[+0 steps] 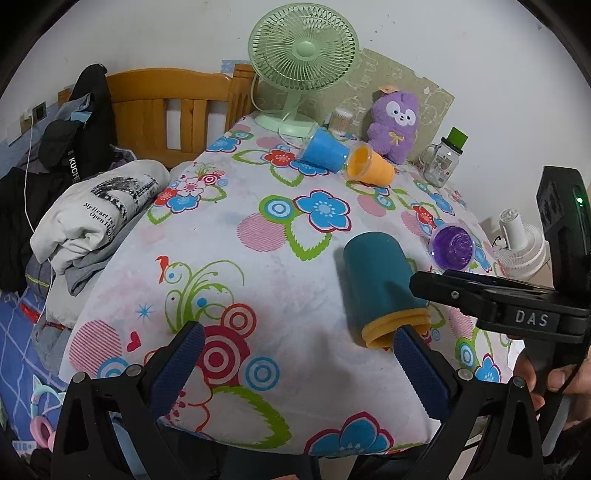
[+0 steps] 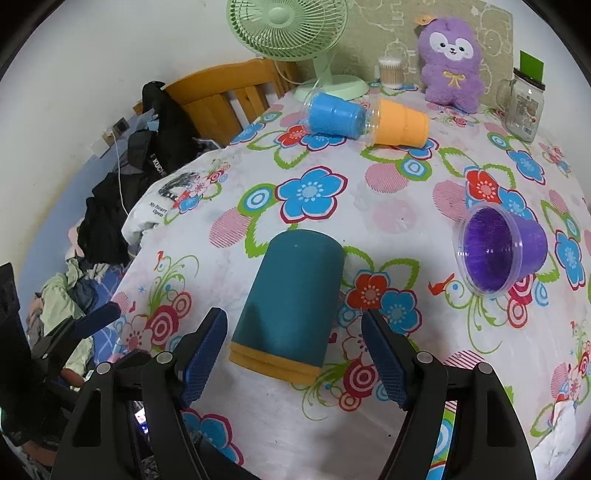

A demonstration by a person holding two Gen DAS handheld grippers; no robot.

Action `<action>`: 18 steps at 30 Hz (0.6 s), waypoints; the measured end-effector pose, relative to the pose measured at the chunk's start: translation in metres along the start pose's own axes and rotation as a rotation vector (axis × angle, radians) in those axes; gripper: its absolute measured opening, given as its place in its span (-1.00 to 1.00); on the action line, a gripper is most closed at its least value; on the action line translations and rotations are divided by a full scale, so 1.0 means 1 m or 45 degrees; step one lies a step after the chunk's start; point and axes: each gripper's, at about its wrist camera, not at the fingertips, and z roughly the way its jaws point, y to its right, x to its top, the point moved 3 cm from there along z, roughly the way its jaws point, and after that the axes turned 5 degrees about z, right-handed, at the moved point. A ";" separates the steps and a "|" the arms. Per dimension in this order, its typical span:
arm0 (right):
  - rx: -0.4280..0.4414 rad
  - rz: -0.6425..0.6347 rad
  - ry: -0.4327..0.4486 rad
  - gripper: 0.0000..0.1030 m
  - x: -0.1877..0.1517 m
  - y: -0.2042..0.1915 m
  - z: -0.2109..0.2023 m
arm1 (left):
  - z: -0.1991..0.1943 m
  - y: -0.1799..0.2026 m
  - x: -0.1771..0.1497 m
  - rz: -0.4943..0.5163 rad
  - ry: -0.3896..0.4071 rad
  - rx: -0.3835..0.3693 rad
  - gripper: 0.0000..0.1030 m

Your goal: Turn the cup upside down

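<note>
A teal cup point(image 2: 295, 295) with a yellow rim band lies on its side on the floral tablecloth, rim end toward me. It also shows in the left wrist view point(image 1: 376, 284). My right gripper point(image 2: 293, 354) is open and empty, its blue-padded fingers either side of the cup's rim end without touching it. In the left wrist view the right gripper's black finger point(image 1: 454, 295) lies across the cup's right side. My left gripper point(image 1: 299, 354) is open and empty, hovering over the cloth left of the cup.
A blue cup point(image 2: 332, 114), an orange cup point(image 2: 400, 123) and a purple cup point(image 2: 502, 254) lie on their sides. A green fan point(image 2: 288, 26), a purple plush point(image 2: 452, 62), a cotton-swab jar point(image 2: 391, 72) and a glass jar point(image 2: 524, 107) stand at the back. Clothes point(image 1: 92, 218) and a wooden chair point(image 1: 173, 107) are left of the table.
</note>
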 end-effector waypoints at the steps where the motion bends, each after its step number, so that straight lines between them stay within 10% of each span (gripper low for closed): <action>1: -0.002 -0.001 0.005 0.51 -0.001 0.001 -0.002 | 0.000 0.001 0.000 0.003 0.001 0.000 1.00; 18: 0.005 0.066 0.073 0.54 -0.020 0.031 -0.036 | -0.004 0.026 0.026 0.071 0.033 -0.009 0.99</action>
